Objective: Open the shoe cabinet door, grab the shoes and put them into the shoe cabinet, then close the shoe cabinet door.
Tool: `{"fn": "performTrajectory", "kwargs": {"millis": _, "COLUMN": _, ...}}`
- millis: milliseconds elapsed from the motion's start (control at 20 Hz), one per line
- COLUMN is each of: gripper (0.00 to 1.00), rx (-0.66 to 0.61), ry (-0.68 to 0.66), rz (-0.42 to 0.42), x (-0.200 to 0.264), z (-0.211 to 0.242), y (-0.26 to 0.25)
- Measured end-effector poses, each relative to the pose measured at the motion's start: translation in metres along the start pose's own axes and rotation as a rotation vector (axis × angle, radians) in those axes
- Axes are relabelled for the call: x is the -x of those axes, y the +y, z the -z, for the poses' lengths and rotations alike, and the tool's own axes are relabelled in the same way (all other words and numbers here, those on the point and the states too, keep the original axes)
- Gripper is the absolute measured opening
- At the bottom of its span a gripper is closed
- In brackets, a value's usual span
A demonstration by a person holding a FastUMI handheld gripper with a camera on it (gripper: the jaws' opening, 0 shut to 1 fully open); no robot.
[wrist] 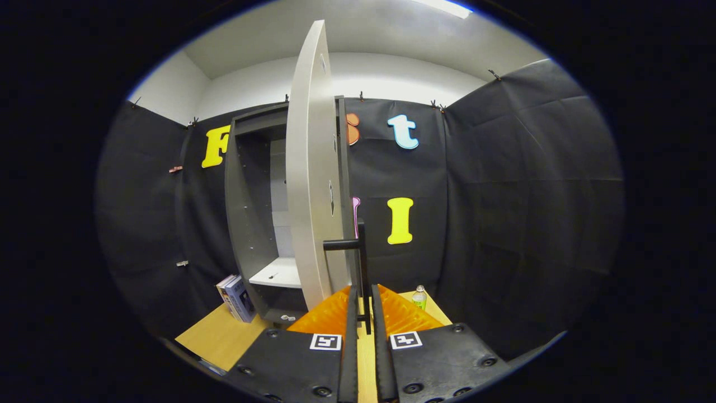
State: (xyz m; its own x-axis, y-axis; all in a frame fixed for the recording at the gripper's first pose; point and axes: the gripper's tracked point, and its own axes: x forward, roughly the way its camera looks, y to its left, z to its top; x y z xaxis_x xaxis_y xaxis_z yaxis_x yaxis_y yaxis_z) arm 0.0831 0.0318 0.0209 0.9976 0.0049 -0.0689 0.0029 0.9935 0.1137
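Here, a hand-held gripper pinches the dark bar handle of a shoe cabinet door, its two fingers drawn close on either side of the upright bar. The handle's long axis runs vertically, straight between the fingers and just ahead of them, with a short stub joining it to the pale door. The door stands swung well out, edge-on to the gripper, so the cabinet opening lies to the left of the door and beyond the fingers. Inside, a light shelf carries only a small dark item, too small to make out; no shoes are seen in the cabinet or on the counter. A couple of books lean against the cabinet's left side, and a small bottle stands on the counter to the right of the fingers. The opening step looks all but finished; the next move, by this judgement, calls for letting go of the bar and finding the shoes.
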Motion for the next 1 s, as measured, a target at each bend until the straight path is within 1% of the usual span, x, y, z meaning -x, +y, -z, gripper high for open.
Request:
{"fn": "performTrajectory", "kwargs": {"millis": 150, "gripper": 0.17, "rx": 0.016, "ry": 0.003, "rz": 0.015, "x": 0.005, "z": 0.005, "y": 0.000}}
{"fn": "performTrajectory", "kwargs": {"millis": 250, "gripper": 0.23, "rx": 0.040, "ry": 0.021, "rz": 0.023, "x": 0.013, "z": 0.011, "y": -0.001}}
{"fn": "performTrajectory", "kwargs": {"millis": 450, "gripper": 0.36, "rx": 0.074, "ry": 0.046, "rz": -0.021, "x": 0.027, "z": 0.022, "y": 0.009}}
{"fn": "performTrajectory", "kwargs": {"millis": 500, "gripper": 0.46, "rx": 0.074, "ry": 0.052, "rz": -0.033, "x": 0.028, "z": 0.025, "y": 0.014}}
{"fn": "performTrajectory", "kwargs": {"millis": 550, "gripper": 0.49, "rx": 0.066, "ry": 0.064, "rz": -0.053, "x": 0.030, "z": 0.029, "y": 0.021}}
{"fn": "performTrajectory", "kwargs": {"millis": 600, "gripper": 0.57, "rx": 0.056, "ry": 0.085, "rz": -0.076, "x": 0.033, "z": 0.036, "y": 0.031}}
{"fn": "performTrajectory", "kwargs": {"millis": 700, "gripper": 0.78, "rx": 0.065, "ry": 0.146, "rz": -0.124, "x": 0.038, "z": 0.055, "y": 0.048}}
{"fn": "performTrajectory", "kwargs": {"millis": 850, "gripper": 1.00, "rx": 0.068, "ry": 0.225, "rz": -0.161, "x": 0.048, "z": 0.075, "y": 0.058}}
{"fn": "performTrajectory", "kwargs": {"millis": 1000, "gripper": 1.00, "rx": 0.027, "ry": 0.346, "rz": -0.207, "x": 0.055, "z": 0.112, "y": 0.087}}
